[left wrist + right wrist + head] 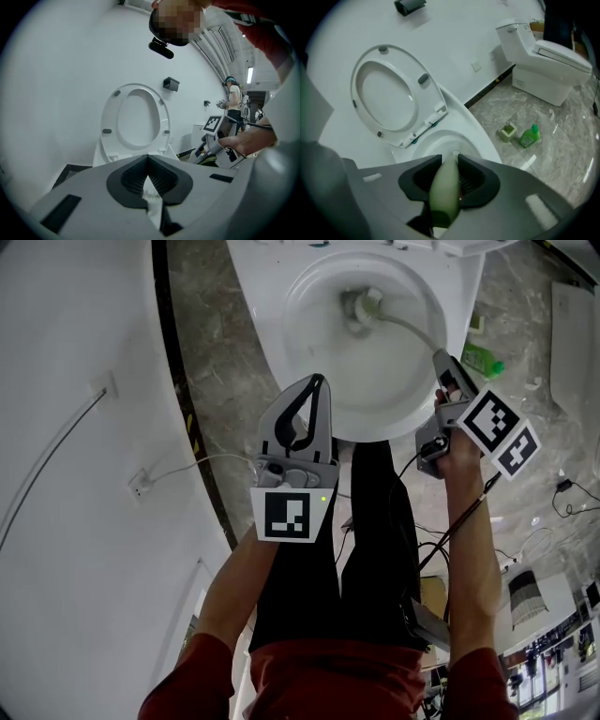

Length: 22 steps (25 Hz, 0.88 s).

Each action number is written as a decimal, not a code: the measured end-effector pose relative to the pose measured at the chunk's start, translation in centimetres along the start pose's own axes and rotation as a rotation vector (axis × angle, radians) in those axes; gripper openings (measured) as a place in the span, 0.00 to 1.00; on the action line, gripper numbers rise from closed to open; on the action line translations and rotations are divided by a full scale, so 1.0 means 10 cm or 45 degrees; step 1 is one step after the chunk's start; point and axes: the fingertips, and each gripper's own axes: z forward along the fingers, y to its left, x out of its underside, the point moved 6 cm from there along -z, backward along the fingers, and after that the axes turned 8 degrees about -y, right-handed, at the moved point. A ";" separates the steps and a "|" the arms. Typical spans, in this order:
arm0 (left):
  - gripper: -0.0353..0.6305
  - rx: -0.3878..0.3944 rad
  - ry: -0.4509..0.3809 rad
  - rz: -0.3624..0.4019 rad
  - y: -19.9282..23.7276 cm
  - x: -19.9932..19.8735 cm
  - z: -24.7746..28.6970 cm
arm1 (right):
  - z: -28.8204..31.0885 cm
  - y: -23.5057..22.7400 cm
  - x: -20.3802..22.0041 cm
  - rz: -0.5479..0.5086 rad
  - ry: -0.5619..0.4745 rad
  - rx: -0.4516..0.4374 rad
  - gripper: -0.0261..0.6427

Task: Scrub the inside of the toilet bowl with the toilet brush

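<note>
Head view: the toilet brush was held with its bristled head deep inside the toilet bowl, and its pale green handle was clamped between the right gripper's fingers. The left gripper was held just outside the bowl's near rim, fingers closed together on nothing. A green bottle was seen beside the bowl.
</note>
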 end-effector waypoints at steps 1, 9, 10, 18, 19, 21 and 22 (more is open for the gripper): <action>0.06 -0.003 -0.002 -0.003 0.00 0.00 0.00 | -0.07 0.03 -0.03 -0.071 -0.005 -0.024 0.22; 0.06 0.015 -0.005 -0.009 -0.10 -0.01 0.03 | -0.32 0.24 0.04 -1.175 -0.037 -0.216 0.22; 0.06 0.020 0.000 -0.008 -0.11 -0.01 0.02 | -0.33 0.26 0.08 -1.293 -0.043 -0.230 0.22; 0.06 0.022 0.027 0.005 -0.10 0.06 -0.06 | -0.41 0.15 0.32 -1.427 0.019 -0.229 0.21; 0.06 0.023 0.029 0.006 -0.11 0.06 -0.07 | -0.43 0.12 0.37 -1.407 0.043 -0.224 0.21; 0.06 0.023 0.032 0.006 -0.11 0.07 -0.09 | -0.46 0.07 0.47 -1.348 0.090 -0.221 0.21; 0.06 0.023 0.036 0.005 -0.11 0.07 -0.10 | -0.48 0.05 0.51 -1.312 0.113 -0.223 0.21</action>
